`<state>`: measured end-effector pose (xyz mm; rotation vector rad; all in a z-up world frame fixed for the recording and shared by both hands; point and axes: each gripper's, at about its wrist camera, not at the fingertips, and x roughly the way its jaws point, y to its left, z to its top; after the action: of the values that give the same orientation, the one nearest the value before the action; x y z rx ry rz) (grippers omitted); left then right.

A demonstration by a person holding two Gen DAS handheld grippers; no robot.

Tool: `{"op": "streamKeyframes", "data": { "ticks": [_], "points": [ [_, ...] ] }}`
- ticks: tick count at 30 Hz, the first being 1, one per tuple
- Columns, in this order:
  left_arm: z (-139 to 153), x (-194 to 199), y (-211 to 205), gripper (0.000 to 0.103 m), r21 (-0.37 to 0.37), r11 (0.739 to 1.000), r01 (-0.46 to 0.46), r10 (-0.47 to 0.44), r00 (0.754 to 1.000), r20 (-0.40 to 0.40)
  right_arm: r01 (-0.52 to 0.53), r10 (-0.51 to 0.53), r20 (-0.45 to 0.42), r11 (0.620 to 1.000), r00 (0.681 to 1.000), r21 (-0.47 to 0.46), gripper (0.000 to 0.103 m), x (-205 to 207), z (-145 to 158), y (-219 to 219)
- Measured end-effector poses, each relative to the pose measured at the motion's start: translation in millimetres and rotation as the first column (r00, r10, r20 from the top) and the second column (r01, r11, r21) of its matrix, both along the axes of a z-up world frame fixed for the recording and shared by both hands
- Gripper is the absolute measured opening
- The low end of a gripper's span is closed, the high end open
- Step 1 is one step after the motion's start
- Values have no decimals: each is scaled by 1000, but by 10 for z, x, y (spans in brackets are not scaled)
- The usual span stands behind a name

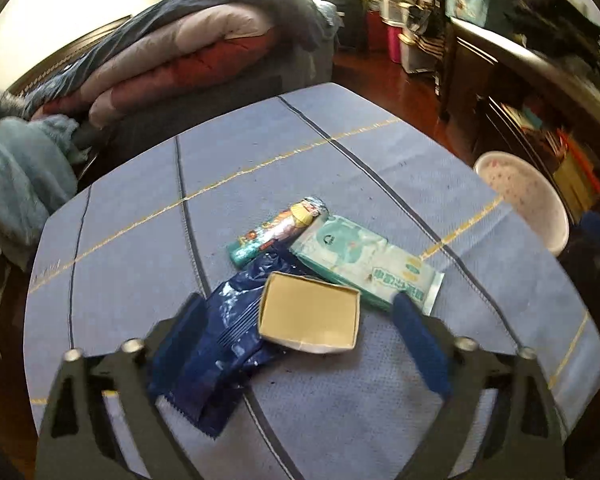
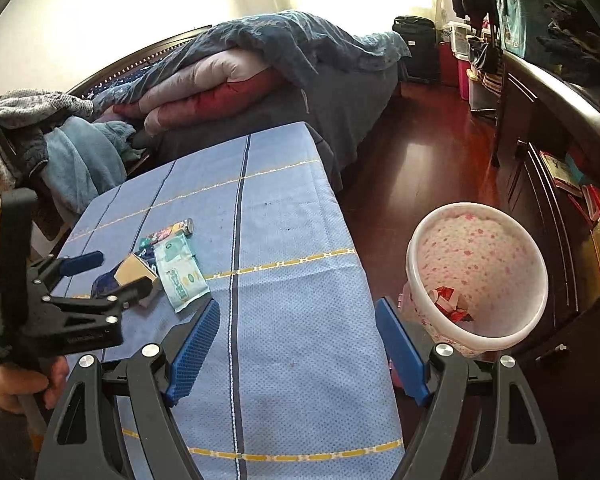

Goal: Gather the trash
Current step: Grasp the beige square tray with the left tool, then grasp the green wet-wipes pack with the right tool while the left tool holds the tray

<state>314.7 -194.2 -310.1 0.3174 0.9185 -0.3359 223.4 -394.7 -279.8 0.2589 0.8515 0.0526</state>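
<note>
Both jaws gape empty: left gripper [image 1: 300, 320] straddles the box [image 1: 310, 316], right gripper [image 2: 298, 344] at the table [image 2: 300, 400] edge (bin [image 2: 476, 336] beside).

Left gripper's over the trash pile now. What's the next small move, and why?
Probably lower the left gripper and close on the open box. The box sits on top of the blue wrapper, between the spread fingers, which don't touch it yet. The bin waits beside the table.

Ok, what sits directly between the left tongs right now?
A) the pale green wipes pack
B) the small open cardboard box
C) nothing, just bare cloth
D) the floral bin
B: in the left wrist view the open cardboard box lies between the spread left tongs, on top of a dark blue wrapper; the wipes pack lies beyond, and the pads are not pressing on the box.
</note>
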Motion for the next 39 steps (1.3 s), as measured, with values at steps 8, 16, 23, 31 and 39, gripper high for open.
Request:
{"op": "streamKeyframes", "data": {
  "ticks": [8,16,23,31,39],
  "points": [
    [-185,11,-143,71,63,994,87,-88,996,5,9,-9,-2,1000,1000,-2,80,-20,60,-2],
    [-108,19,3,52,-24,997,72,-72,997,6,-56,56,-10,998,998,3,80,163,-8,235],
    [132,-26,555,52,-103,993,-57,60,998,29,-214,213,-38,977,976,-27,84,575,-182,693],
    [233,1,1011,52,-153,974,-164,169,986,17,-311,301,-94,944,949,-109,84,924,-386,1067],
    [287,55,1170,52,-218,954,-205,210,978,2,-369,356,-103,912,929,-180,47,865,-403,1242]
  ]
}}
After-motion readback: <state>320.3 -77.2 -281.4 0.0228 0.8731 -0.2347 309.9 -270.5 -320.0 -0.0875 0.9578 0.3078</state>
